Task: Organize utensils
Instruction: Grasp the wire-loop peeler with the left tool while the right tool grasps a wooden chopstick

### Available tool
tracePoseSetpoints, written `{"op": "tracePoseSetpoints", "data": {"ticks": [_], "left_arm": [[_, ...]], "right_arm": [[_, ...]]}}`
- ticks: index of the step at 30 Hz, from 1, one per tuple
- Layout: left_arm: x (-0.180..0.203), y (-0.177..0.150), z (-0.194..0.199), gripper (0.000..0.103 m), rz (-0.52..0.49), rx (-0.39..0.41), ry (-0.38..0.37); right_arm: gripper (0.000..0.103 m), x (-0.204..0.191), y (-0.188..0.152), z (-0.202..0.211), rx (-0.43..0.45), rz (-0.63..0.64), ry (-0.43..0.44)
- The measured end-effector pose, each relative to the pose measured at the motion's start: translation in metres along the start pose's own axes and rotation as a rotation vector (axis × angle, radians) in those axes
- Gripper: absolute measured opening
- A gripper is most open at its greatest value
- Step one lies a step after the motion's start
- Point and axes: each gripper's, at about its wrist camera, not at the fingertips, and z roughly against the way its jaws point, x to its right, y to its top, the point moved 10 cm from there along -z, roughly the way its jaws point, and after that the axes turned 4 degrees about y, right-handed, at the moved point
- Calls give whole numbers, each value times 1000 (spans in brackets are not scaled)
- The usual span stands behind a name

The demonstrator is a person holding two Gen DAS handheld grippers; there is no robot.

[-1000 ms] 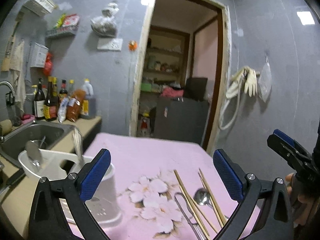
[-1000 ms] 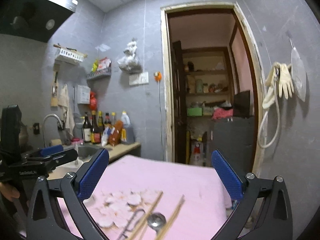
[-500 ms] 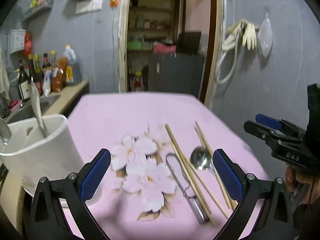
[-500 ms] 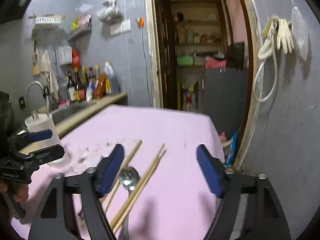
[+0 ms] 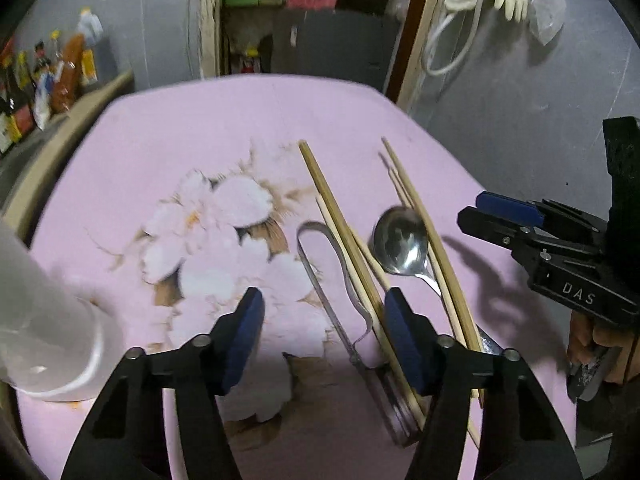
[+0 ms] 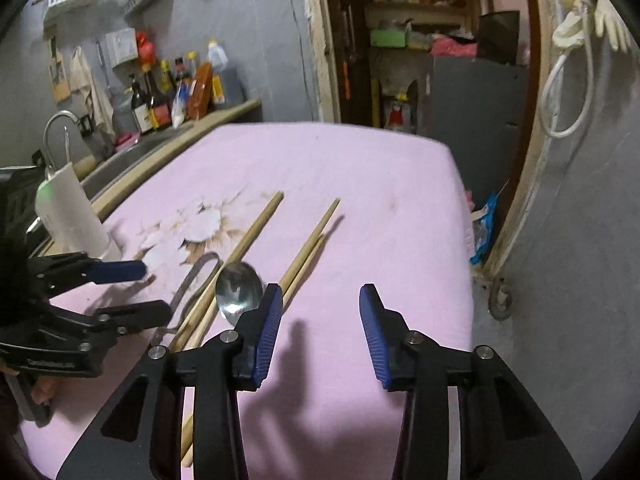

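The left gripper [image 5: 324, 336], jaws parted and empty, hovers over the tongs [image 5: 332, 280] and chopsticks [image 5: 340, 224]; the spoon [image 5: 400, 240] lies just right. The right gripper [image 6: 320, 328], also parted and empty, has the spoon just left.

We can read only "DAS", in pale letters on the black body of the right gripper [image 5: 508, 216], seen from the left wrist.

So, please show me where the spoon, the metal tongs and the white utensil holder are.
spoon [image 5: 400, 238], left wrist view, on its bowl.
metal tongs [image 5: 316, 229], left wrist view, on the looped end.
white utensil holder [image 6: 70, 212], right wrist view, on its side wall.
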Motion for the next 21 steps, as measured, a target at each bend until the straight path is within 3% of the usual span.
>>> {"op": "tracePoseSetpoints", "data": {"ticks": [3,7,10,21], "left_arm": [[1,0,-6,48,-11,-13,0],[-5,4,-10,29,14,-31,9],[-12,3,-10,22,50,-51,-6],[-12,-1,2,19,31,-56,37]], "right_arm": [[32,0,0,-6,-26,-9,13],[31,2,-1,-12,-52,-26,28],[31,3,0,-13,-59,-31,33],[30,-5,3,-29,-115,8,35]]}}
